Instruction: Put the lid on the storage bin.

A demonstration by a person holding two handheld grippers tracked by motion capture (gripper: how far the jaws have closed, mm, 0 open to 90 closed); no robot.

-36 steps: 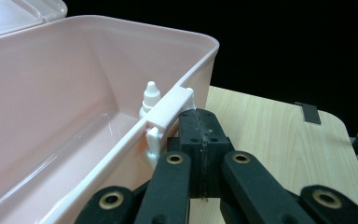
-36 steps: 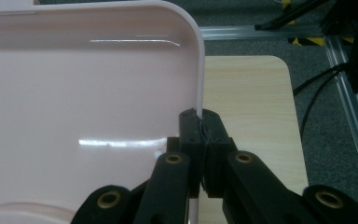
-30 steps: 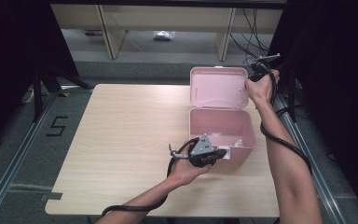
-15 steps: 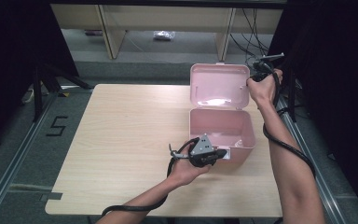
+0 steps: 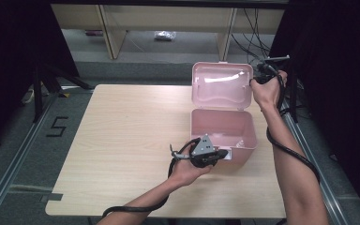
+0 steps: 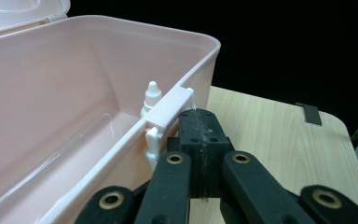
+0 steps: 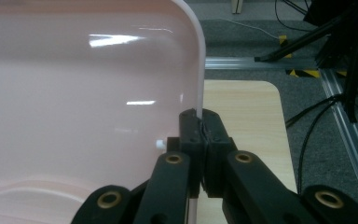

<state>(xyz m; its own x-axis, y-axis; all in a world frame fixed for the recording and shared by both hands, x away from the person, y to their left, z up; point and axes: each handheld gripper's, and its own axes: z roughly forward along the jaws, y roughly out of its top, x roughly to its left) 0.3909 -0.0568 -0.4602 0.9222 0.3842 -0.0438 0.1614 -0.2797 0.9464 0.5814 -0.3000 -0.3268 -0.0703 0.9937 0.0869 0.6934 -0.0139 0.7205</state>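
Observation:
A pink plastic box (image 5: 243,140) stands on the right half of the table, its lid (image 5: 221,86) swung up on the far hinge. My right gripper (image 5: 253,80) is shut on the lid's right edge (image 7: 196,74), holding it upright. My left gripper (image 5: 225,154) is shut, its tips (image 6: 199,119) against the box's front wall beside the pale latch (image 6: 168,114); I see nothing between the jaws. A small white dropper bottle (image 6: 151,95) stands inside the box behind the latch.
The wooden table (image 5: 131,131) is bare left of the box. Beyond its far edge are shelf legs and a grey floor (image 5: 164,47). Cables and a metal rail (image 7: 349,135) run along the right side.
The lid has tipped up a little farther and my right gripper rose with it. The left gripper and the box body stayed put.

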